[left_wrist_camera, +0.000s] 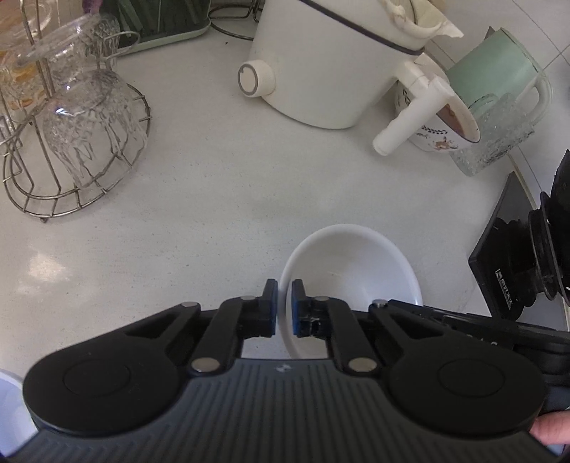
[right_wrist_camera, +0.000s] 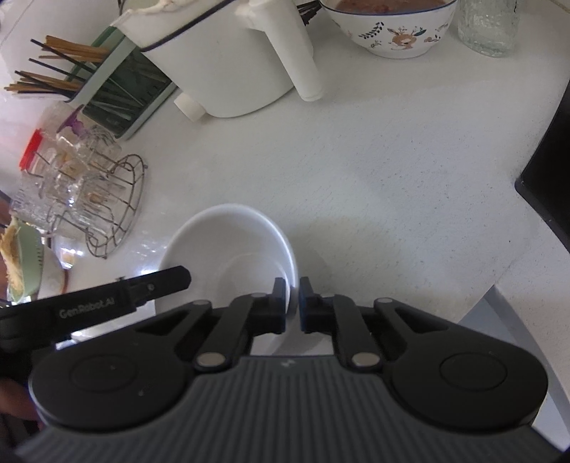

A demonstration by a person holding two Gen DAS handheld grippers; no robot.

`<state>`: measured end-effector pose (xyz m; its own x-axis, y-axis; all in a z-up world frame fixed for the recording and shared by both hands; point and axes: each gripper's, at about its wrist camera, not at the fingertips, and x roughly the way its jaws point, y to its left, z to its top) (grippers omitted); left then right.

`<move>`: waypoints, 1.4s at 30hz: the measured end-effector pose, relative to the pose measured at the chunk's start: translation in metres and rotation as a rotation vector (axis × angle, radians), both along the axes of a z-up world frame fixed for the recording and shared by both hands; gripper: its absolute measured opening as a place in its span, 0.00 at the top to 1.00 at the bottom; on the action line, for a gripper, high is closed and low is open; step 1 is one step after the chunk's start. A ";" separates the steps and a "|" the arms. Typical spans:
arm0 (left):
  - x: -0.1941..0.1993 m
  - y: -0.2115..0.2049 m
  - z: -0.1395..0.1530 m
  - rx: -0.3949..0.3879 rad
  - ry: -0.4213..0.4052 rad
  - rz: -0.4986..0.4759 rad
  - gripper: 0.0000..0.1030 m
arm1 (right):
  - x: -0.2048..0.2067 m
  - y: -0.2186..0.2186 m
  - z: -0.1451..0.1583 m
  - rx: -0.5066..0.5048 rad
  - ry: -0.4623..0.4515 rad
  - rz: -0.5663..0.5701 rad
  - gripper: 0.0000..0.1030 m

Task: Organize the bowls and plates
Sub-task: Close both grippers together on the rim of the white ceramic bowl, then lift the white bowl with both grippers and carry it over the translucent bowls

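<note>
A plain white bowl [left_wrist_camera: 352,263] is held over the white counter by both grippers. My left gripper [left_wrist_camera: 284,308] is shut on the bowl's left rim, which passes between its blue pads. My right gripper [right_wrist_camera: 293,302] is shut on the right rim of the same white bowl [right_wrist_camera: 228,245]. The left gripper's finger [right_wrist_camera: 156,285] shows at the bowl's left side in the right wrist view. A patterned bowl [right_wrist_camera: 392,28] with brown contents stands at the far back; it also shows in the left wrist view [left_wrist_camera: 445,131].
A wire rack of glass cups [left_wrist_camera: 71,142] stands at the left. A white appliance [left_wrist_camera: 320,64] with a spout, a green-lidded glass pitcher [left_wrist_camera: 498,107] and a chopstick holder [right_wrist_camera: 107,85] line the back. A black object [left_wrist_camera: 498,256] lies at the right edge.
</note>
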<state>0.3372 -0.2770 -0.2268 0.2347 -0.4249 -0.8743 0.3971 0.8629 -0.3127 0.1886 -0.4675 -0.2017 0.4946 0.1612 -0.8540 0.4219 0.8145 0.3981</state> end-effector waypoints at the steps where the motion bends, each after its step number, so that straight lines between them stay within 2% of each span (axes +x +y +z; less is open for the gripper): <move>1: -0.001 0.001 0.002 -0.005 0.000 0.003 0.91 | 0.000 0.000 0.002 -0.001 -0.002 0.001 0.91; 12: -0.013 0.020 0.035 -0.019 0.000 0.028 0.91 | -0.008 0.006 0.030 0.004 -0.043 0.007 0.90; 15: -0.016 0.029 0.048 -0.043 0.031 0.039 0.90 | -0.009 0.010 0.040 0.008 -0.041 0.016 0.90; 27: -0.038 0.068 0.102 -0.070 -0.005 0.048 0.90 | -0.022 0.038 0.085 -0.010 -0.097 0.048 0.90; 34: -0.051 0.092 0.134 -0.073 -0.071 0.061 0.90 | -0.029 0.059 0.107 -0.010 -0.143 0.077 0.89; 38: -0.057 0.108 0.143 -0.076 -0.089 0.088 0.90 | -0.030 0.072 0.116 -0.011 -0.175 0.103 0.89; 42: -0.057 0.131 0.142 -0.109 -0.057 0.142 0.90 | -0.029 0.084 0.122 -0.010 -0.197 0.131 0.89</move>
<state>0.2806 -0.1457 -0.0843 0.3469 -0.4750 -0.8087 0.2932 0.8740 -0.3876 0.1594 -0.3831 -0.0798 0.6271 0.2267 -0.7452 0.2274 0.8617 0.4536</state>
